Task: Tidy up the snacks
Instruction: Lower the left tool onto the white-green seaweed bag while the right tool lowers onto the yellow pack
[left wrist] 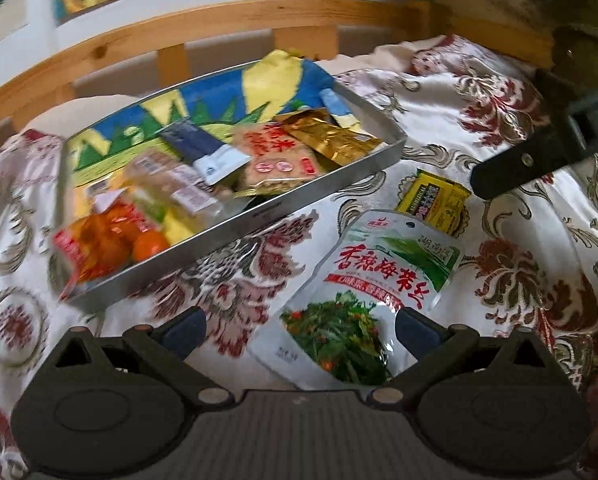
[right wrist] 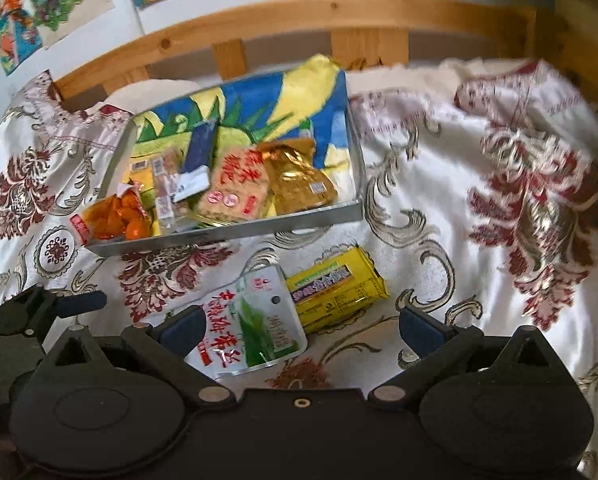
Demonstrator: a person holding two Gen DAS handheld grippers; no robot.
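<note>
A metal tray (left wrist: 319,196) (right wrist: 259,226) lined with a blue and yellow picture holds several snack packs: an orange bag (left wrist: 103,244) (right wrist: 115,212), a pink pack (left wrist: 279,152) (right wrist: 235,188), a gold pack (left wrist: 331,136) (right wrist: 299,176) and a dark blue pack (left wrist: 203,144) (right wrist: 199,148). On the cloth in front lie a white and green seaweed pouch (left wrist: 363,292) (right wrist: 255,320) and a yellow pack (left wrist: 431,200) (right wrist: 335,284). My left gripper (left wrist: 299,332) is open just above the pouch's lower half. My right gripper (right wrist: 295,332) is open, over the pouch's top and the yellow pack.
A white cloth with red and gold flowers (left wrist: 519,272) (right wrist: 439,184) covers the surface. A wooden rail (left wrist: 219,28) (right wrist: 299,12) runs behind the tray. Pictures hang on the white wall (right wrist: 35,4). The other gripper's body (left wrist: 547,140) (right wrist: 39,312) shows at each view's edge.
</note>
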